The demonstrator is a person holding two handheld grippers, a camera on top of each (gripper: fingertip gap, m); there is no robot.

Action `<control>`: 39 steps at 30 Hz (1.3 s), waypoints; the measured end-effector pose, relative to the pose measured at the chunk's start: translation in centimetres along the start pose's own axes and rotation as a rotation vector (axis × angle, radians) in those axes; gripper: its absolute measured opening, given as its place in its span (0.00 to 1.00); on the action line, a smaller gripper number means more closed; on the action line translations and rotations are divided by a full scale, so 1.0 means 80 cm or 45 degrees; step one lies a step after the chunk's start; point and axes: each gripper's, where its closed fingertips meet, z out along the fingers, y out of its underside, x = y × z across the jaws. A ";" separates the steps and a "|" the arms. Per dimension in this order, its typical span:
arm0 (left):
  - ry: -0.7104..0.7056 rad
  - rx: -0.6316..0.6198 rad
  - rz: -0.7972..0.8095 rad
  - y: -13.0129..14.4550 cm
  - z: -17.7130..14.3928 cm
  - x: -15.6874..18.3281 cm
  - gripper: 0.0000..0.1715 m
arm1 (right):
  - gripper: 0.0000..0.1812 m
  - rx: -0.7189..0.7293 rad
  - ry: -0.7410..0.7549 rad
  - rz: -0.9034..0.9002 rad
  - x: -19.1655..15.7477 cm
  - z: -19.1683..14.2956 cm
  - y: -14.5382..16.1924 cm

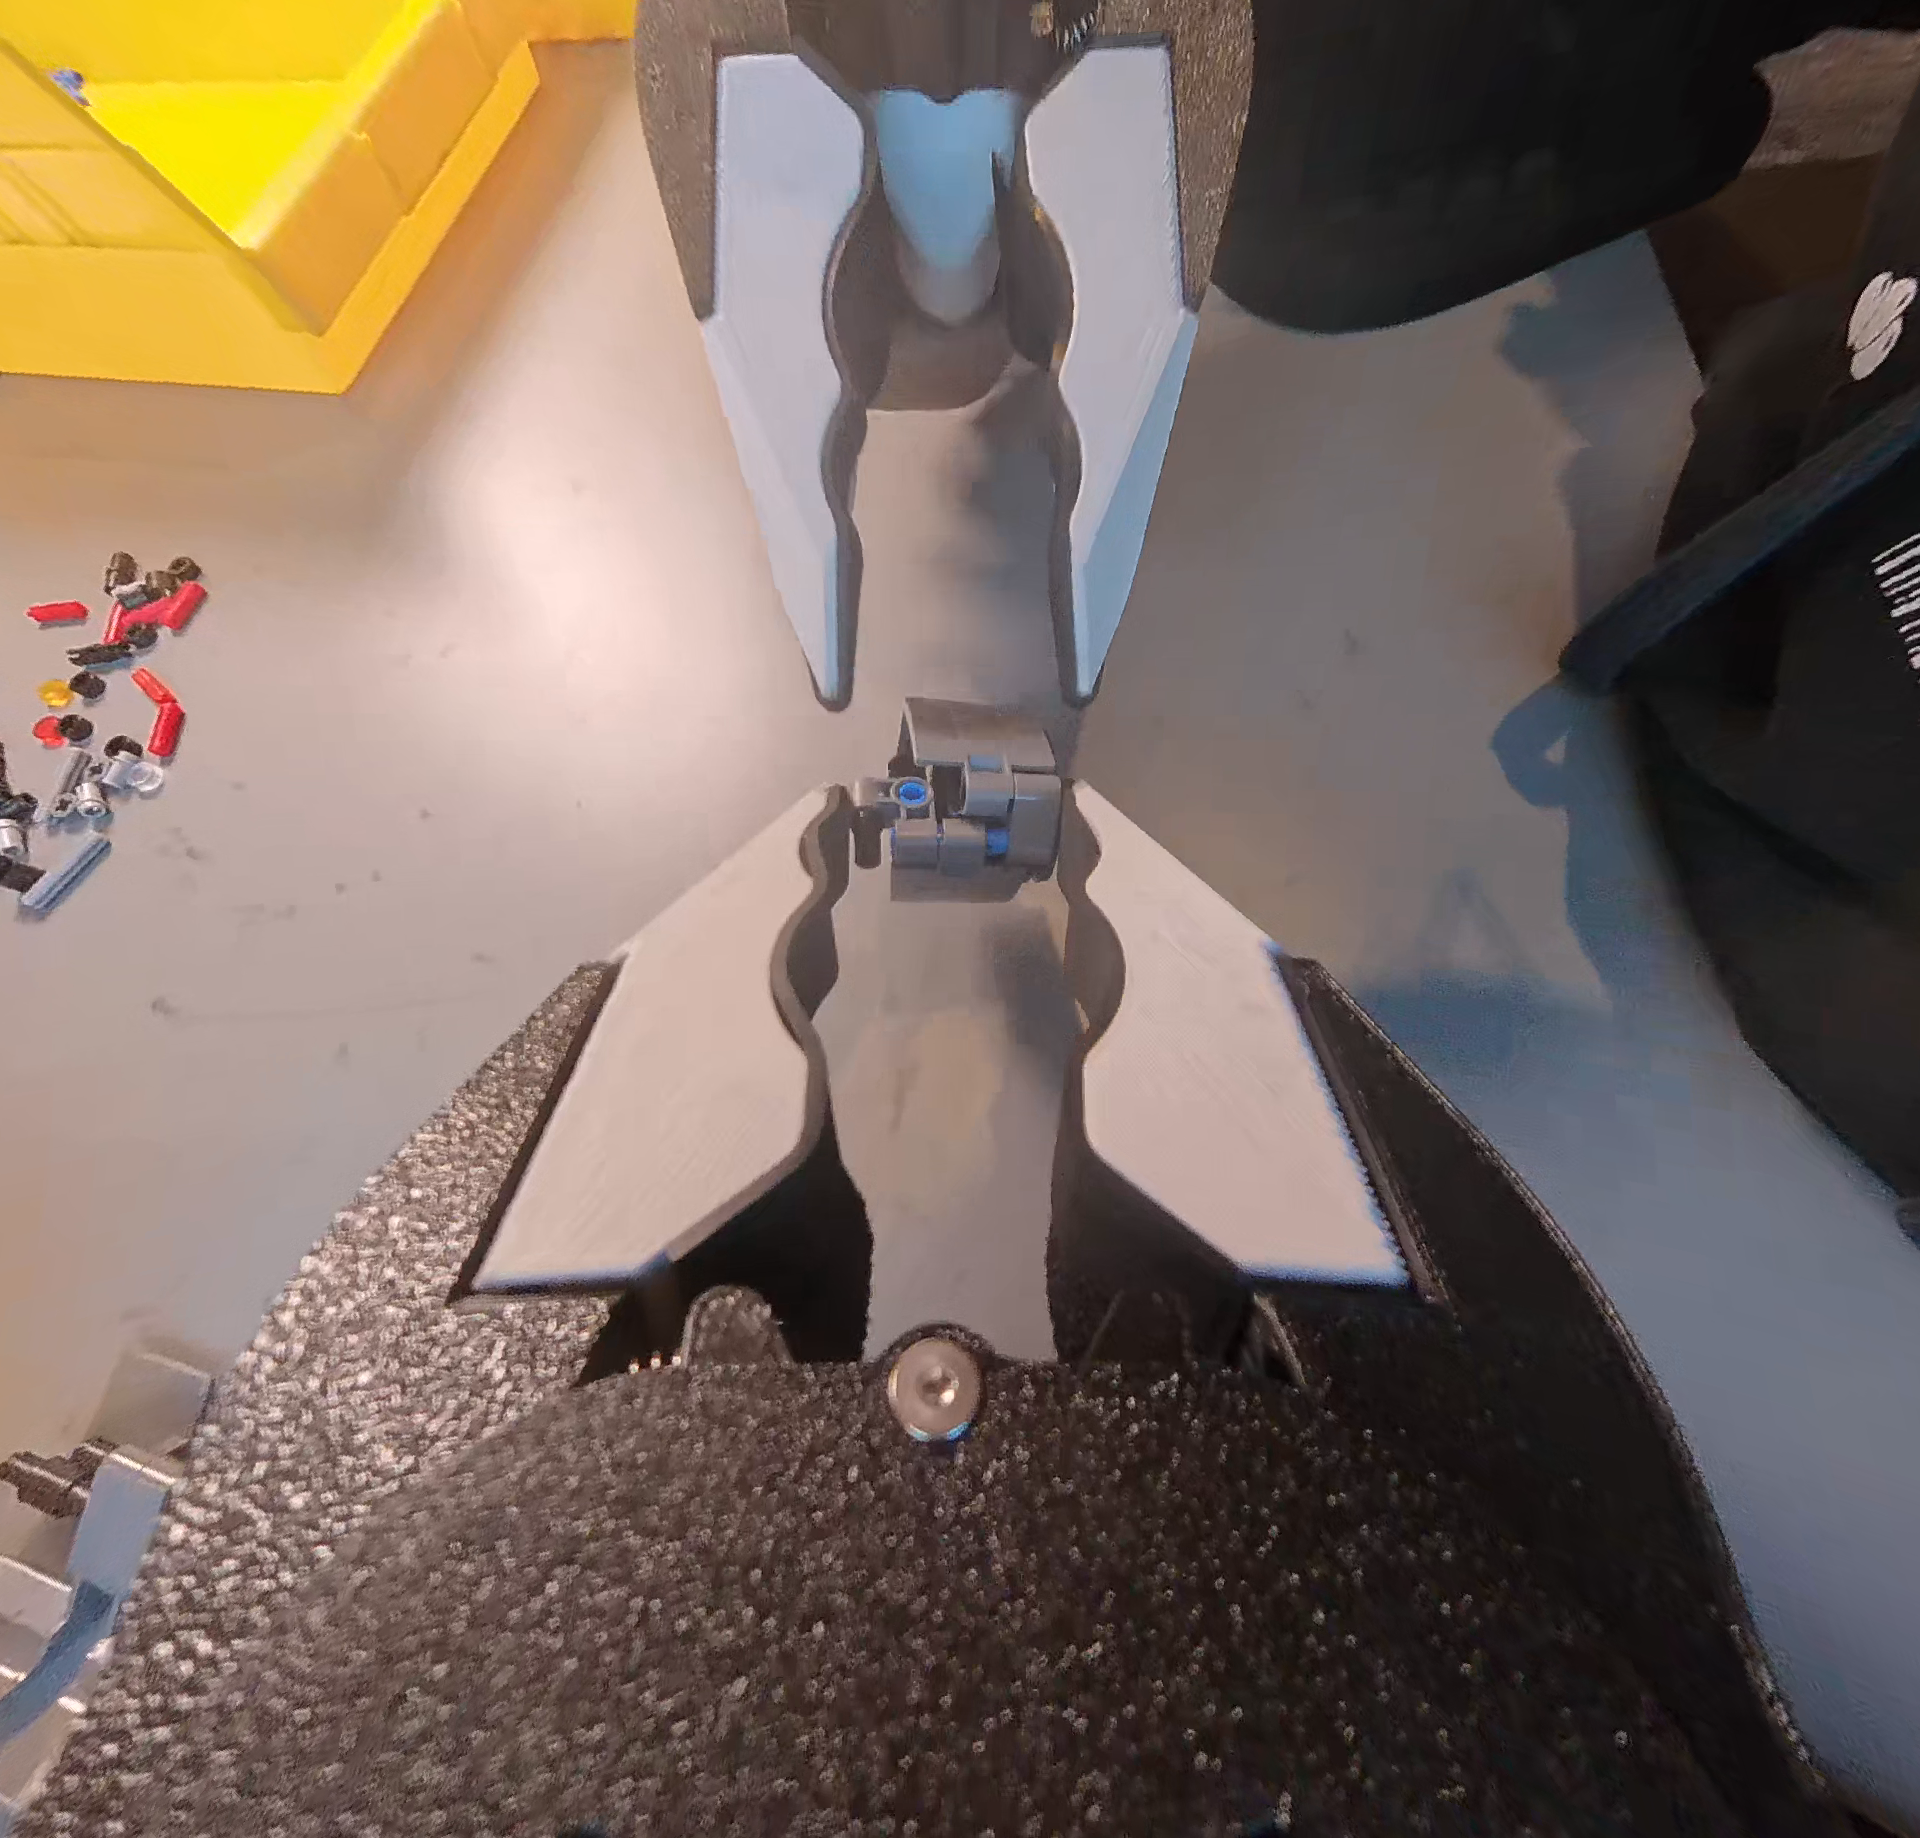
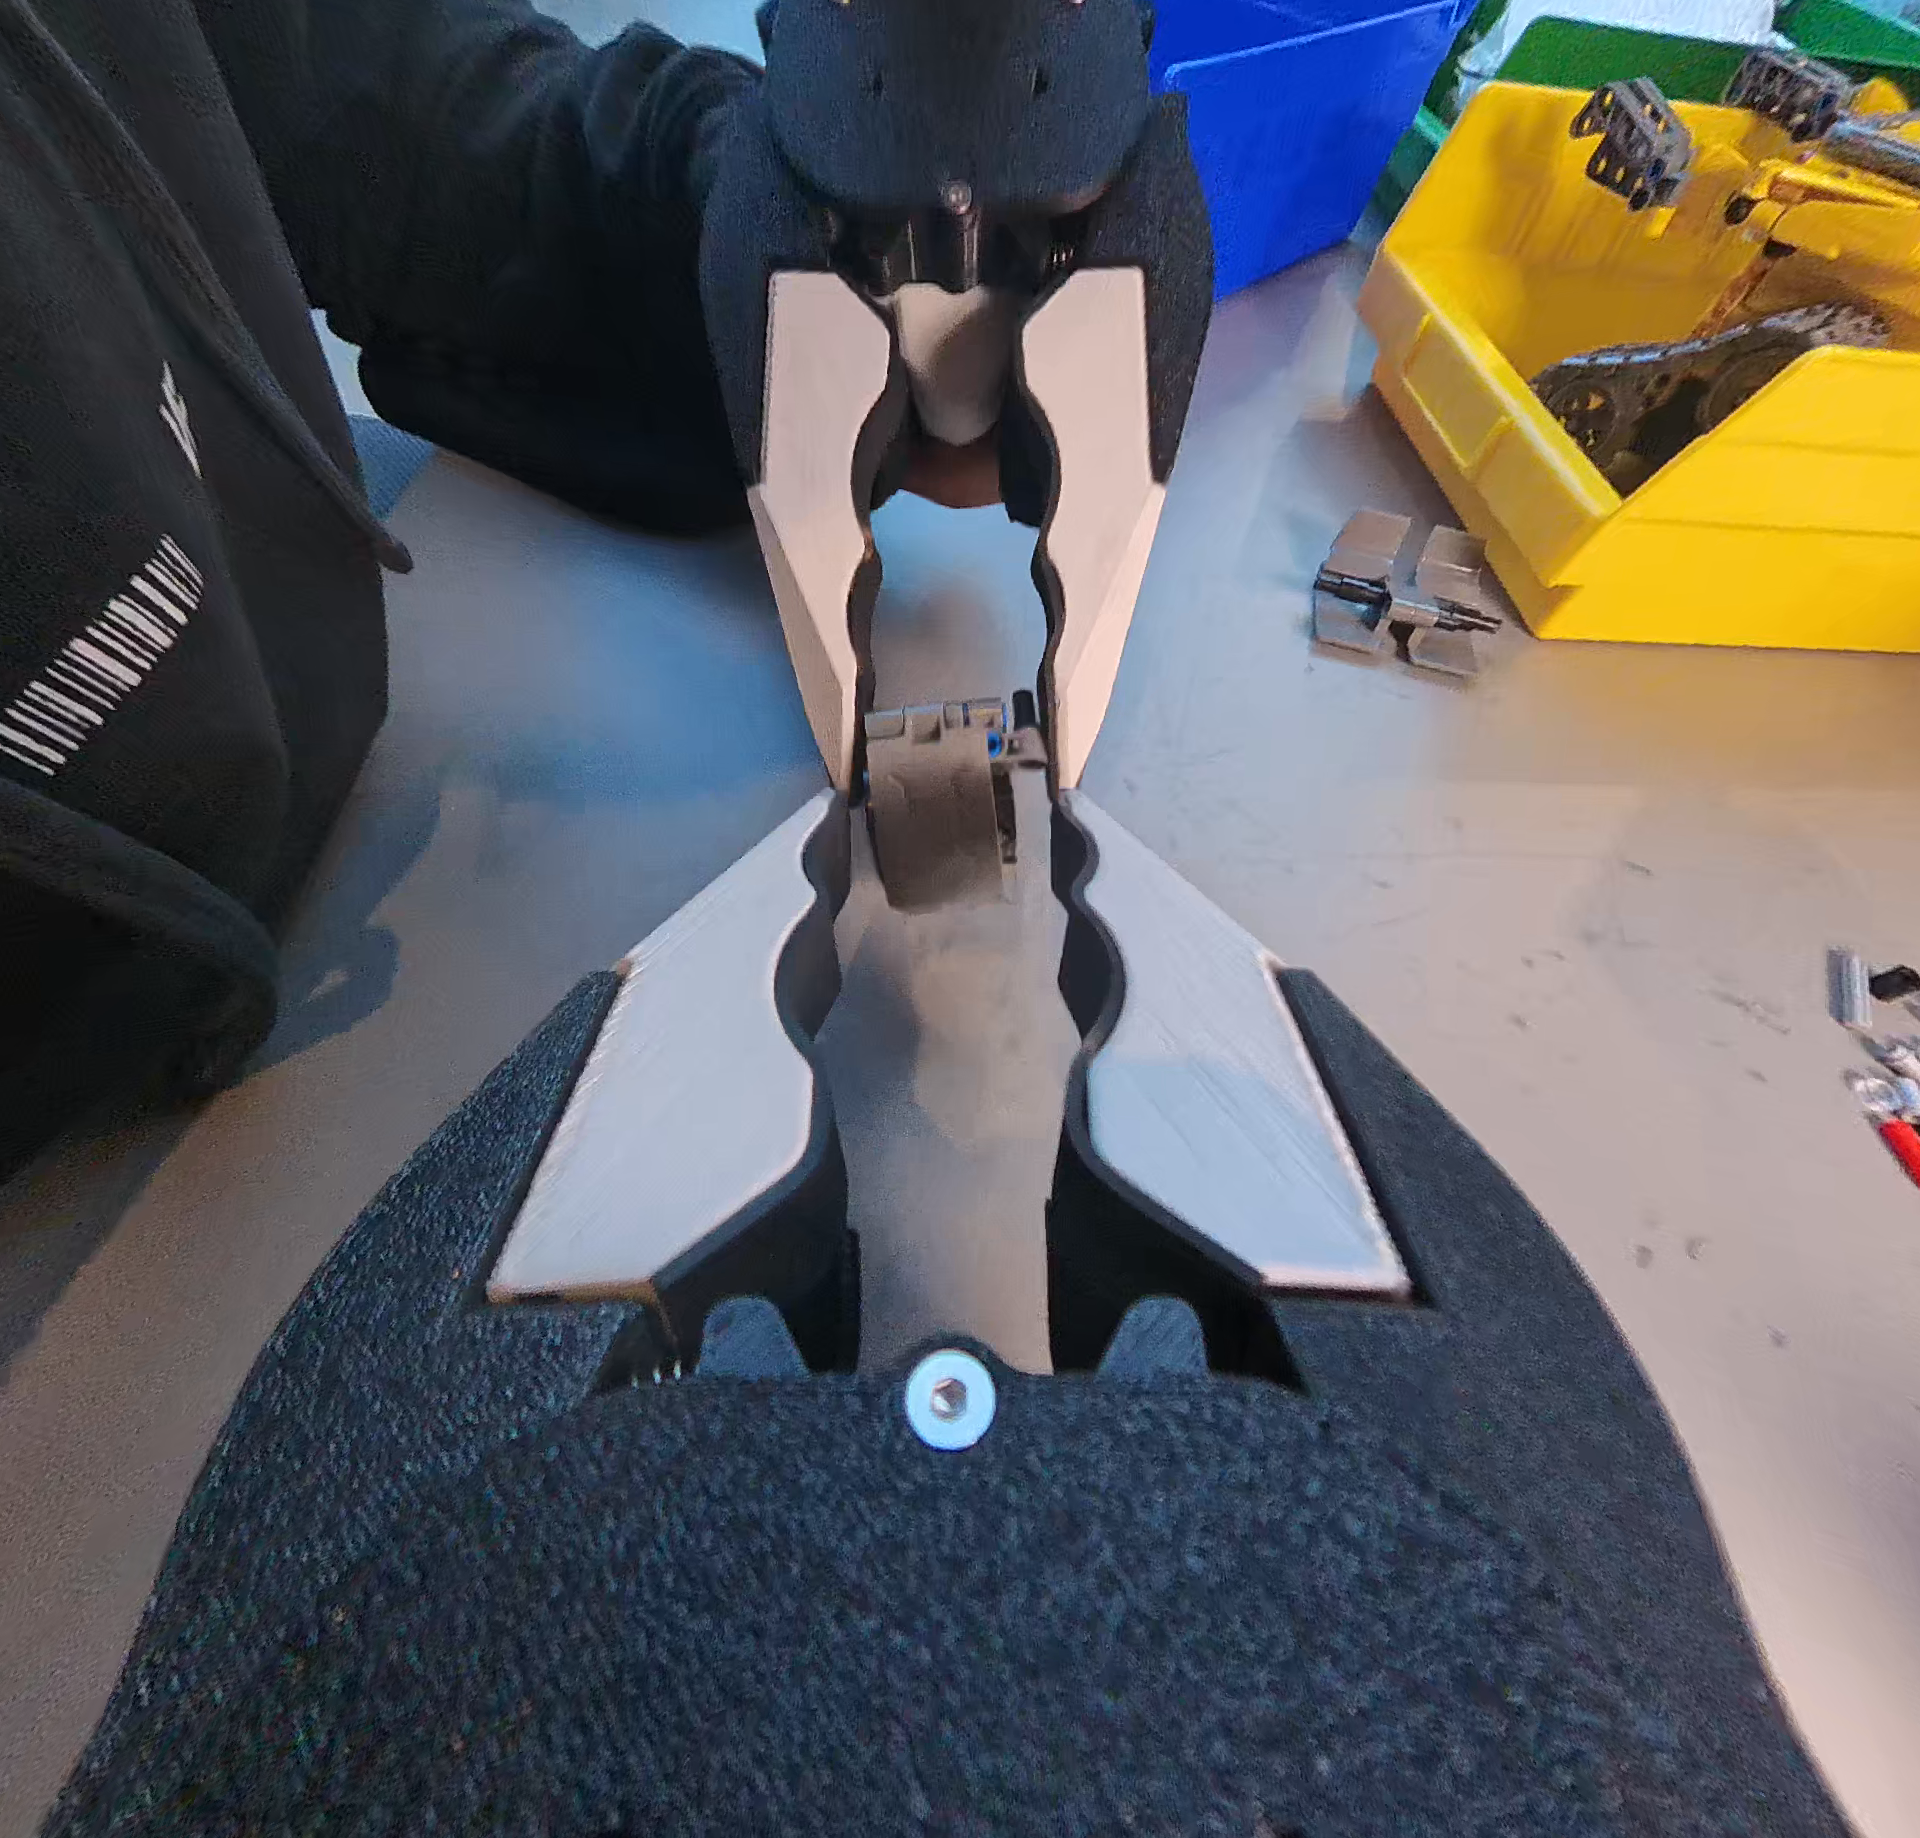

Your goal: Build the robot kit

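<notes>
A small brick assembly (image 1: 966, 822) of grey and black parts with blue pins sits between two grippers that face each other tip to tip. My left gripper (image 1: 956, 796) is shut on its grey end. From the right wrist view the assembly (image 2: 940, 801) shows between the left gripper's (image 2: 954, 775) fingertips. My right gripper (image 2: 948, 801) is open, with its fingertips on either side of the black curved end and gaps on both sides. It appears at the top of the left wrist view (image 1: 956, 697). I cannot tell whether the assembly rests on the grey table (image 1: 416, 957).
Loose red, black and grey pieces (image 1: 104, 687) lie at the left, near a yellow bin (image 1: 260, 178). A person in black clothing (image 2: 156, 541) is close by. A yellow bin with a tracked model (image 2: 1662, 500), a blue bin (image 2: 1299, 74) and a metal block (image 2: 1397, 593) stand at the right. The grippers are tip to tip, or close to it.
</notes>
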 end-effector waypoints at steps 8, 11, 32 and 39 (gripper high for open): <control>0.002 0.002 -0.007 0.001 0.005 0.002 0.23 | 0.14 -0.052 -0.019 0.000 -0.005 0.013 0.013; -0.019 0.035 -0.050 0.001 -0.001 -0.008 0.24 | 0.14 -0.037 0.023 -0.019 0.003 0.007 0.013; -0.023 0.017 -0.081 0.003 0.001 -0.009 0.16 | 0.21 -0.176 0.078 0.030 0.008 0.013 0.028; -0.013 0.008 -0.061 0.001 0.004 -0.003 0.16 | 0.26 -0.141 0.080 0.110 0.010 0.006 0.014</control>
